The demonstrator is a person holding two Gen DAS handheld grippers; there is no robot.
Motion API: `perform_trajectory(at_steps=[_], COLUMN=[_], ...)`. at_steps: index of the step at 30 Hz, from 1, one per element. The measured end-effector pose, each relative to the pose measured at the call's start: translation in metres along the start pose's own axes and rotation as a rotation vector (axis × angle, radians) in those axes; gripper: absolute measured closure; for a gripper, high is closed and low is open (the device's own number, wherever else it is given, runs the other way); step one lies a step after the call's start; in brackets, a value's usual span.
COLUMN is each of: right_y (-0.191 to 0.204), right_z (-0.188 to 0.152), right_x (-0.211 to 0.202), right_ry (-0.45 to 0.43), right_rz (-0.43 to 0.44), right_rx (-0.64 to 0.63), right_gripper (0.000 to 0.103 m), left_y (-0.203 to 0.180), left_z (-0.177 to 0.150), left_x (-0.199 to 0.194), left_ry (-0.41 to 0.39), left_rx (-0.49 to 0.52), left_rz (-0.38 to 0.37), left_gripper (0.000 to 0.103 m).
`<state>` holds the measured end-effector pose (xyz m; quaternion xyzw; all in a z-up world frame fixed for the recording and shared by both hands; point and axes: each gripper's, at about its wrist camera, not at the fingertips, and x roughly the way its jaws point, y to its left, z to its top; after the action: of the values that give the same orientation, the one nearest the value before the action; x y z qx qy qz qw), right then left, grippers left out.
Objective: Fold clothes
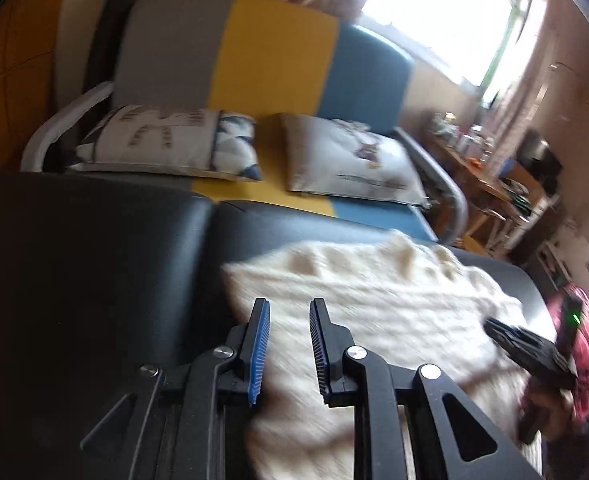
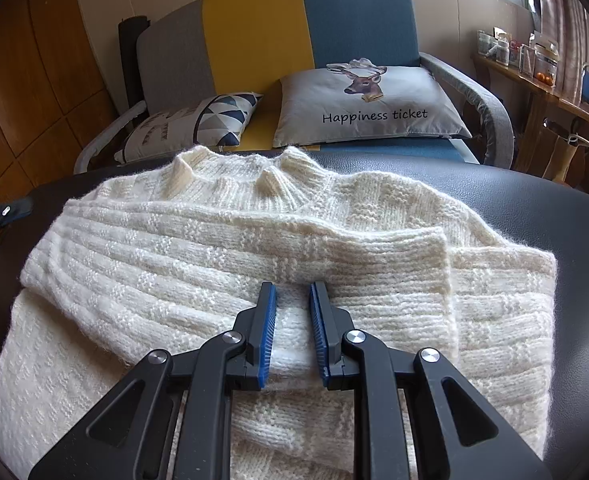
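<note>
Sweater (image 2: 254,248) lies on black seat (image 2: 534,216), collar toward sofa (image 2: 254,40), one sleeve folded across chest. My right gripper (image 2: 292,292) clenched on fold of sweater near its hem. My left gripper (image 1: 289,308) above sweater's left edge, jaws parted, nothing between pads.

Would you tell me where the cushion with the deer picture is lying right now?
In the right wrist view the deer cushion lies on the blue end of the sofa, right of the triangle-patterned cushion and beyond the white sweater.
</note>
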<state>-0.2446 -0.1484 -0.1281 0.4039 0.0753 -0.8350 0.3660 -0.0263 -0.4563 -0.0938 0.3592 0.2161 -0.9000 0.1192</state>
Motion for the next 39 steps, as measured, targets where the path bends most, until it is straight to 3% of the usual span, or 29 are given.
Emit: perform_trajectory(at_steps=[4,6,10,14,17,23,27,29,31,34,39], right_y=[-0.001,-0.001,0.0,-0.013,-0.028,-0.04,-0.041,-0.043,-0.046,-0.065,-0.095], right_z=[0.0,0.0,0.002,0.006,-0.002,-0.004,0.009,0.008,0.006,0.002,-0.018], right_x=[-0.001,-0.001,-0.003,-0.033,-0.053,-0.062,-0.041,-0.023,-0.023,-0.043,-0.061], right_ry=[-0.003,-0.003,0.007,-0.023,-0.018,-0.004,0.028,0.09,0.092,0.047,0.047], right_rz=[0.004,0.006,0.007,0.038,0.001,-0.024,-0.014,-0.013,0.011,0.119,0.169], right_rx=[0.005,0.005,0.002,0.039,0.051,0.036,0.04,0.055,0.075,0.192,0.316], right_gripper=[0.083,0.083,0.083,0.083,0.083,0.084,0.083,0.083,0.083,0.083,0.083], left_y=[-0.007,-0.007,-0.01,-0.026,-0.04,-0.062,-0.054,-0.048,-0.044,-0.042,-0.046], left_z=[-0.024,-0.033,-0.027,-0.014,-0.01,0.002,-0.002,-0.007,-0.009,-0.008,-0.012], left_x=[0.039,0.041,0.032,0.01,0.006,0.041,0.067,0.07,0.065,0.056,0.054], left_ry=[0.135,0.092,0.096,0.025,-0.004,0.041,0.103,0.105,0.085,0.062,0.071], left_rx=[0.005,0.053,0.042,0.094,0.142,0.193,0.227,0.231,0.23,0.218,0.244], left_rz=[0.09,0.124,0.14,0.116,0.1,0.105,0.18,0.175,0.161,0.143,0.129], left_gripper=[0.086,0.089,0.089,0.085,0.083,0.083,0.083,0.083,0.083,0.083,0.083])
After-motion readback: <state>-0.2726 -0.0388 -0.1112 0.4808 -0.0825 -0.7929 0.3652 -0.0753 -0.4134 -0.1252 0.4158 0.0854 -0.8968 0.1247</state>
